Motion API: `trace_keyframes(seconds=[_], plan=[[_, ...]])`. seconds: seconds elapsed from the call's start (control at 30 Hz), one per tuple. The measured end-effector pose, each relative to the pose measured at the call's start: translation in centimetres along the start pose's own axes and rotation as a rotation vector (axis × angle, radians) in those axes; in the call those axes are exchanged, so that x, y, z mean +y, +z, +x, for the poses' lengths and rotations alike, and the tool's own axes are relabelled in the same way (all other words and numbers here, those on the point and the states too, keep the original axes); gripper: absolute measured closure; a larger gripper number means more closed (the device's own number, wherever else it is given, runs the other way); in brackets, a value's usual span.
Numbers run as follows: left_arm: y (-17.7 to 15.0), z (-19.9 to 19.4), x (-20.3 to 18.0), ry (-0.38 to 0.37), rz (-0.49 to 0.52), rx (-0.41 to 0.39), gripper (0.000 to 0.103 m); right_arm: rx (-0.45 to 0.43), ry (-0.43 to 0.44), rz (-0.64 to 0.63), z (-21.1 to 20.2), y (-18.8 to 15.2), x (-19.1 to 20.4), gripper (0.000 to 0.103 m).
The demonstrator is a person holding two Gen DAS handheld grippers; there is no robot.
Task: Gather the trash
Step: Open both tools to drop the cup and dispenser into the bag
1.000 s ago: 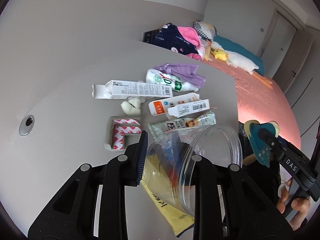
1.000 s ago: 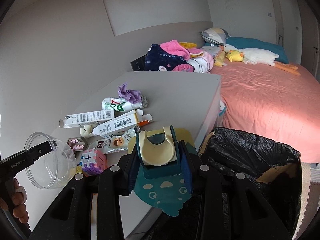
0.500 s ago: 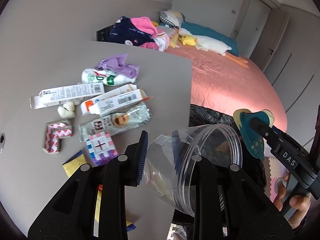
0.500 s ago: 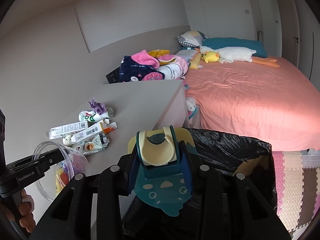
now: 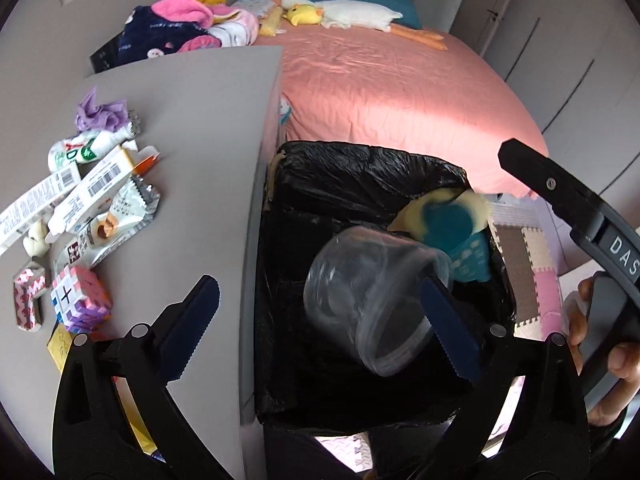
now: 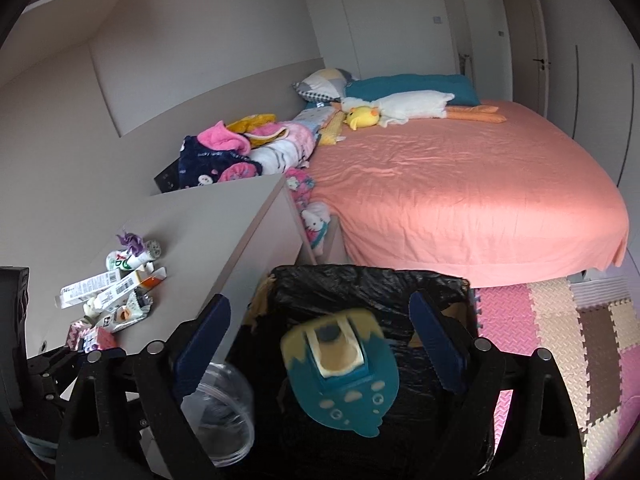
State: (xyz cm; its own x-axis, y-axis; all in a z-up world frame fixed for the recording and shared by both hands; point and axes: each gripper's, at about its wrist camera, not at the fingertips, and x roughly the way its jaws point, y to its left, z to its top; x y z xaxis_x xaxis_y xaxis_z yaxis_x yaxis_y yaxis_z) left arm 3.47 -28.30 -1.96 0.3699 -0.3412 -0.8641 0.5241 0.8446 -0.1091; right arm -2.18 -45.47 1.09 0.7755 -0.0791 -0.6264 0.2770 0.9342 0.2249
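Left gripper (image 5: 320, 304): jaws opening, pads clear of the clear plastic jar (image 5: 372, 300), which lies tilted between them over the bin mouth, touching neither pad as far as the view shows. Right gripper (image 6: 320, 320): jaws opening likewise; the teal-and-yellow toy piece (image 6: 340, 364) sits between the pads, blurred, not pressed by either.

Both items are above the black-lined trash bin (image 5: 360, 176), which stands against the right edge of the desk (image 5: 208, 100), between the desk and the pink bed (image 6: 460, 184).

Progress, as judged: 2 items are being released into the bin. Left to collect on the desk, grouped near its left edge: 2 long cartons (image 5: 92, 188), a foil snack wrapper (image 5: 132, 208), a squeezed tube (image 5: 80, 152), a purple crumpled wrapper (image 5: 100, 114), a small white lump (image 5: 35, 236), a pink zigzag piece (image 5: 26, 300) and a pink-and-purple block cube (image 5: 78, 300). Whether the cube counts as trash cannot be told.

Change from 1 second earlier: both grippers were then clamped on their items, the left with the jar over the desk and the right with the toy piece short of the bin. Both now stand over the bin, and the desk clutter appears undisturbed
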Motion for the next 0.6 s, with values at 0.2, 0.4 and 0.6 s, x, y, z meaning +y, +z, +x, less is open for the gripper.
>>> trace_keyframes(seconds=[0.2, 0.4, 0.6], plan=[[0.3, 0.0, -1.1, -0.001, 0.022, -0.035, 0.006, -0.013, -0.023, 0.039, 0.0, 0.0, -1.5, 0.013], [0.2, -0.2, -0.5, 0.016, 0.01, -0.041, 0.006, -0.017, -0.019, 0.042, 0.1, -0.1, -1.4, 0.013], [-0.3, -0.9, 0.9, 0.039, -0.014, -0.058, 0.006, -0.01, -0.01, 0.021, 0.2, -0.3, -0.3, 0.013]])
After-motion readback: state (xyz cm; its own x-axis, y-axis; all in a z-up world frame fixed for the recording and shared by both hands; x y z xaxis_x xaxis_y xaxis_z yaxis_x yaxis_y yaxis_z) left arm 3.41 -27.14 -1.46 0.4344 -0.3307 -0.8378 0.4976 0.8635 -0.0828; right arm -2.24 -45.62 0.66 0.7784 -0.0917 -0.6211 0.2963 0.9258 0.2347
